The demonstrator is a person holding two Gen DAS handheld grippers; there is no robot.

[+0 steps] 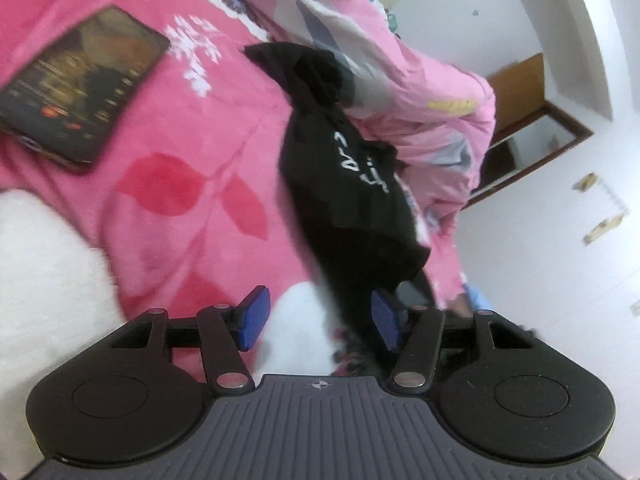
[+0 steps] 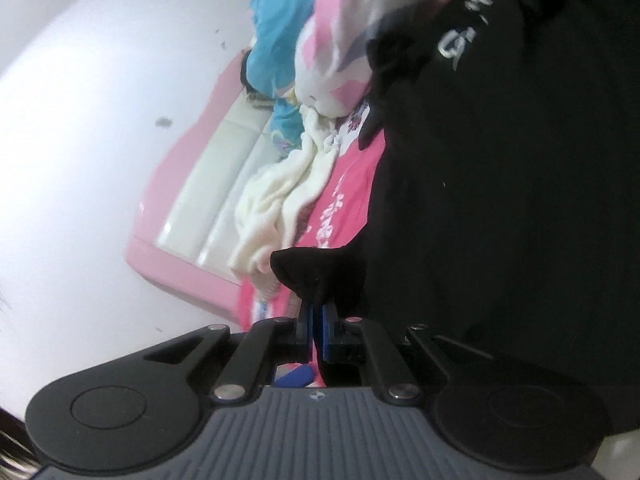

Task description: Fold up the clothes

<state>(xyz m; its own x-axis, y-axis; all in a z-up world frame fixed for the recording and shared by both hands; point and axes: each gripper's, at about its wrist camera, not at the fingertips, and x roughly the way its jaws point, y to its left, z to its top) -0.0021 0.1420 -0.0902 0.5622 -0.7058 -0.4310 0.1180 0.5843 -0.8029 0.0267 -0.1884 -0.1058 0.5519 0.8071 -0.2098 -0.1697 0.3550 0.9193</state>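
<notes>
Two hand-held grippers, right (image 2: 316, 312) rolled sideways (pinching black garment (image 2: 500, 200))

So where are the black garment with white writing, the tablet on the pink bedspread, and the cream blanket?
black garment (image 1: 344, 200): left wrist view, on the cloth just below its white lettering.
tablet (image 1: 80, 84): left wrist view, middle of its dark screen.
cream blanket (image 2: 276, 200): right wrist view, on its bunched folds beside the headboard.

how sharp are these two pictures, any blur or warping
Left wrist view: motion blur smears the black garment and tablet; fisheye bends the wall. Right wrist view: the garment is a dark, detail-poor mass; the right hand-held gripper stays sharp.
</notes>
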